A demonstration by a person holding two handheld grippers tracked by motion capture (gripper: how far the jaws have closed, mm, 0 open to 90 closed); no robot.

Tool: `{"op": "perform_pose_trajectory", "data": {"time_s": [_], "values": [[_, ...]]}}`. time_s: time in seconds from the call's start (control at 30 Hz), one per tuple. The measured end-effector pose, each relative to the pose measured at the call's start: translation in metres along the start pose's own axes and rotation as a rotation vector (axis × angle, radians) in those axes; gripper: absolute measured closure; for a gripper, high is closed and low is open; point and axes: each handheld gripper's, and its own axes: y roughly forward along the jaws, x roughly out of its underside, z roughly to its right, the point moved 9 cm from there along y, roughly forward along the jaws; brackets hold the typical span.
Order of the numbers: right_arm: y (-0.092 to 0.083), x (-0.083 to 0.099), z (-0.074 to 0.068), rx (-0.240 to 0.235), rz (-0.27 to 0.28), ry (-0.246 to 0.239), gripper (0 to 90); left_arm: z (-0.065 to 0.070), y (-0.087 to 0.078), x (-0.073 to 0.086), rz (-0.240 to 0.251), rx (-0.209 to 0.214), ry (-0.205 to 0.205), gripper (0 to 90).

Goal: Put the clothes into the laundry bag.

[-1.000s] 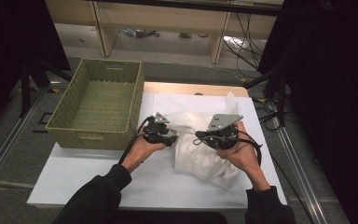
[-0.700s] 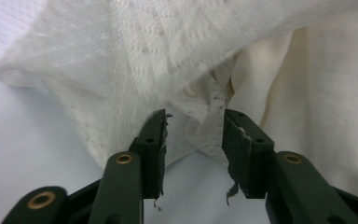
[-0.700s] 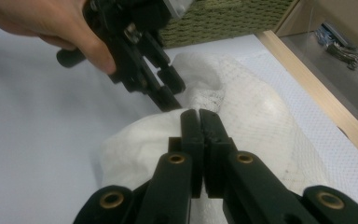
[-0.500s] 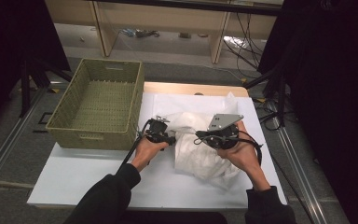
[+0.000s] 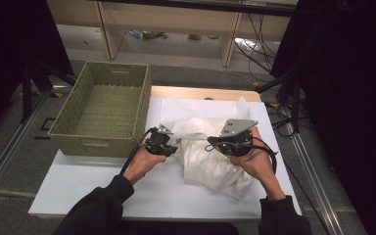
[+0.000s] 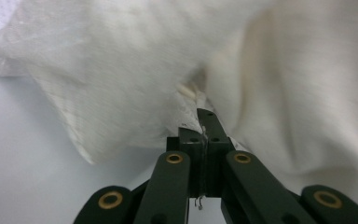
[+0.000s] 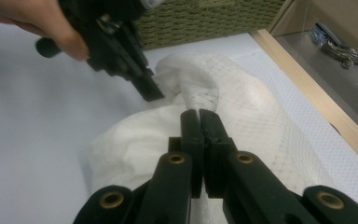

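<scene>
**White mesh cloth: handling notes, two-gripper pinch**

The white cloth (image 5: 210, 152) lies crumpled on the white table top (image 5: 78, 191), right of centre, just beside the woven green basket (image 5: 103, 110) and apart from it. The weave looks like fine netting over a plainer layer; whether this is one piece or two cannot be told.

Left gripper (image 6: 204, 123): jaws have just been closing and now stand pressed together, with a thin fold of the cloth's edge caught between the tips. Right gripper (image 7: 199, 122): jaws pressed together at a bunched ridge of the cloth; whether fabric is actually nipped between them is hard to tell, though the fabric rises up to the tips.

Judgement: light, limp, no stiffness, so it will sag and drape from any held point. Not fragile, but the open mesh could snag on jaw corners. A pinch on a single layer may slip; a hem or doubled fold should hold better. Grips set well apart along one edge should spread it flat
</scene>
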Motion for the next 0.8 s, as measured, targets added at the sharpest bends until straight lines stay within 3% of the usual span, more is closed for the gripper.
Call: {"op": "perform_pose_trajectory", "data": {"time_s": [0.1,0.2,0.23,0.3,0.47,0.57,0.63,0.77,0.8], "values": [[0.0,0.002,0.0,0.002,-0.012,0.007,90.0,0.012,-0.018,0.009,0.021,0.037,0.039,89.2],[0.0,0.004,0.001,0.007,-0.016,-0.014,90.0,0.013,-0.027,0.029,-0.001,0.034,0.072,89.1],[0.001,0.004,0.0,-0.001,-0.02,-0.015,90.0,0.012,-0.027,0.035,-0.007,0.033,0.046,89.2],[0.003,0.005,-0.001,0.001,-0.027,-0.022,90.0,0.008,-0.028,0.037,-0.004,0.029,0.034,89.2],[-0.002,0.002,-0.004,0.001,-0.022,-0.015,90.0,0.006,-0.049,0.029,0.017,0.015,0.082,89.3],[-0.004,0.001,-0.002,0.003,-0.005,-0.027,90.0,-0.008,-0.056,0.037,0.019,-0.006,0.044,89.3],[-0.003,0.0,-0.004,-0.007,-0.005,-0.025,90.0,-0.01,-0.052,0.049,-0.016,0.014,0.034,89.1],[0.002,-0.003,-0.011,-0.016,-0.012,-0.041,90.0,0.006,-0.051,0.055,-0.028,0.031,0.061,77.8],[0.002,-0.003,-0.011,-0.016,-0.012,-0.041,90.0,0.01,-0.054,0.054,-0.031,0.027,0.06,71.5]]}}
